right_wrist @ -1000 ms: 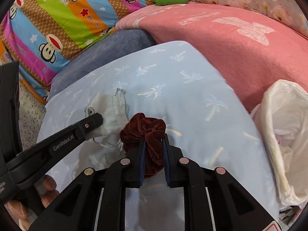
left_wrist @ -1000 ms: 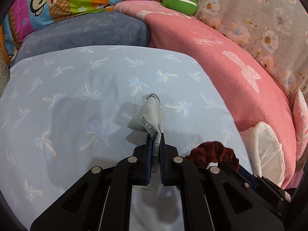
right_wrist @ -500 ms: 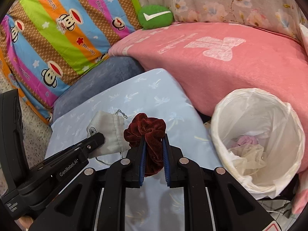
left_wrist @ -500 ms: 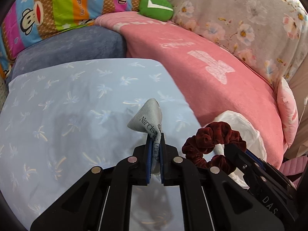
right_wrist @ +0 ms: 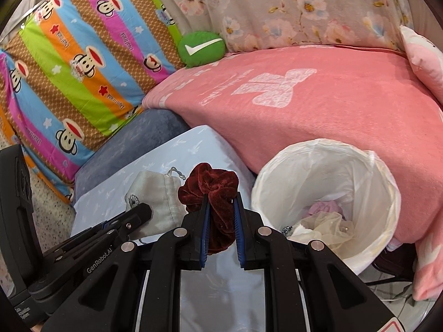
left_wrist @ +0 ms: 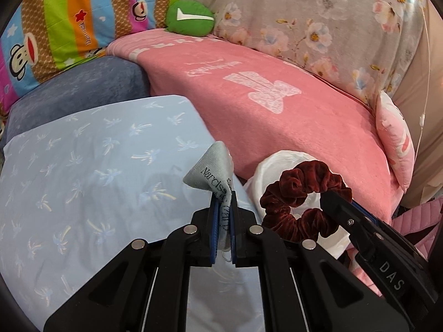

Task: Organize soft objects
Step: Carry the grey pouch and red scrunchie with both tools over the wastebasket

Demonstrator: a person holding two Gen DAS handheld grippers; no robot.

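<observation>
My left gripper is shut on a grey drawstring pouch with black lettering, held up above the pale blue pillow. In the right wrist view the same pouch hangs from the left gripper's fingers. My right gripper is shut on a dark red velvet scrunchie; the left wrist view shows that scrunchie as a ring in front of the bin. A white-lined bin stands just right of both grippers, with soft items inside.
A pink blanket covers the bed behind the bin. A blue-grey cushion, a striped monkey-print pillow, a green plush and a floral cover lie beyond. A pink pillow sits at the right.
Both grippers have lifted off the blue pillow and swung right toward the bin, each still holding its item. The bin now shows fully in the right wrist view.
</observation>
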